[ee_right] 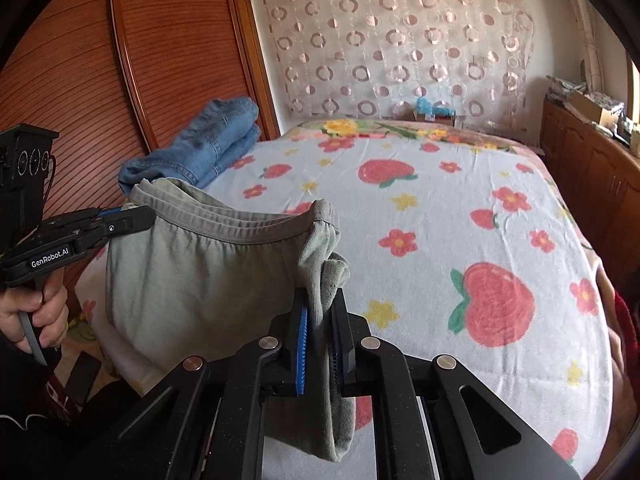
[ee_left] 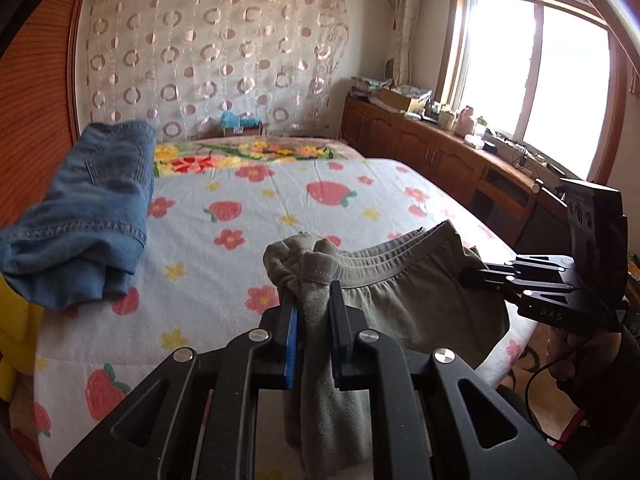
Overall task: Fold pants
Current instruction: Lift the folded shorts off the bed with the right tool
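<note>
Strawberry-print bed (ee_right: pixel 440 208) — folded jeans (ee_right: pixel 212 140) beside held pants (ee_right: pixel 200 272).

Grey-green pants (ee_right: pixel 192 276) hang stretched by the waistband above bed.

Ahead of me lies the bed (ee_left: pixel 304 208) under its strawberry-and-flower blanket, folded blue jeans (ee_right: pixel 208 140) at its left edge, a circle-patterned curtain (ee_left: pixel 216 52) behind, wooden cabinets (ee_left: pixel 420 148) below the window (ee_left: pixel 536 68).

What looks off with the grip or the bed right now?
Nothing is damaged. The grey-green pants hang by the waistband, bunched unevenly in the left gripper and right gripper. Folded jeans lie at the bed edge.
</note>
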Motion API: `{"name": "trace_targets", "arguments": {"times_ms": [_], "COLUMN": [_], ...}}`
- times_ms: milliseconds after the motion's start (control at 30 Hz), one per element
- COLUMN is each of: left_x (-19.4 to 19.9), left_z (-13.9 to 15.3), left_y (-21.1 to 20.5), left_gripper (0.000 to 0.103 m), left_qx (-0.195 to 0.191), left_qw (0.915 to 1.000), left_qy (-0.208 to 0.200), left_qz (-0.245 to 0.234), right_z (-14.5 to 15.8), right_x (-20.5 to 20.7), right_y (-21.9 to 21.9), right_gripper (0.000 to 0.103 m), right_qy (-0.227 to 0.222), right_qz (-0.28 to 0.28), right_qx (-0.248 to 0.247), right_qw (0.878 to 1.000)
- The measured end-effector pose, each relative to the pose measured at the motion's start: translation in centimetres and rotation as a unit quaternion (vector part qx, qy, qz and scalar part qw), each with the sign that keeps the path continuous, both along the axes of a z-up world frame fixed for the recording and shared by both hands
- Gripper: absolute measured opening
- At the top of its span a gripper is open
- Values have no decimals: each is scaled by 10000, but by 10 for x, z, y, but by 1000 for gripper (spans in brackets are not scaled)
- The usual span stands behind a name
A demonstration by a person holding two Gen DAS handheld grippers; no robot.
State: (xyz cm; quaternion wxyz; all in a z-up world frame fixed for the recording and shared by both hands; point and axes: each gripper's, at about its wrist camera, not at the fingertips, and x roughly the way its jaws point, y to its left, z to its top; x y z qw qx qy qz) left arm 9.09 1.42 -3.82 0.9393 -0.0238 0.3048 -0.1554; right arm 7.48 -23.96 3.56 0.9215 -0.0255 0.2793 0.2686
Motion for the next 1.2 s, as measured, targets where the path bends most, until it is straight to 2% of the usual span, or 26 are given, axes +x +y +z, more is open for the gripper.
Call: {"name": "trace_targets", "arguments": {"times_ms": [267,467,800,1200], "left_x": [-8,-12,-18,-26], "left_z": [31,41,59,68], "left_y": [2,2,7,21], "left_gripper": [14,14,14,14], "left_qx": [13,13,138,125], "left_qw": [9991,9982,9956,9936], "left_qy": [-424,-603,-918,-1073], "left_qz": [19,52,119,317], "right_z": [26,38,48,56], "right_x": [-12,-16,-17,-6], "right_y": [-6,-7,-3,8], "right_gripper": [10,10,10,10], "right_qy": [-364,-584,-906,-1114], "right_qz": [26,87,202,385], "right_qx": [89,85,1,-120], "right_qw": [9993,9982,9957,9930]}}
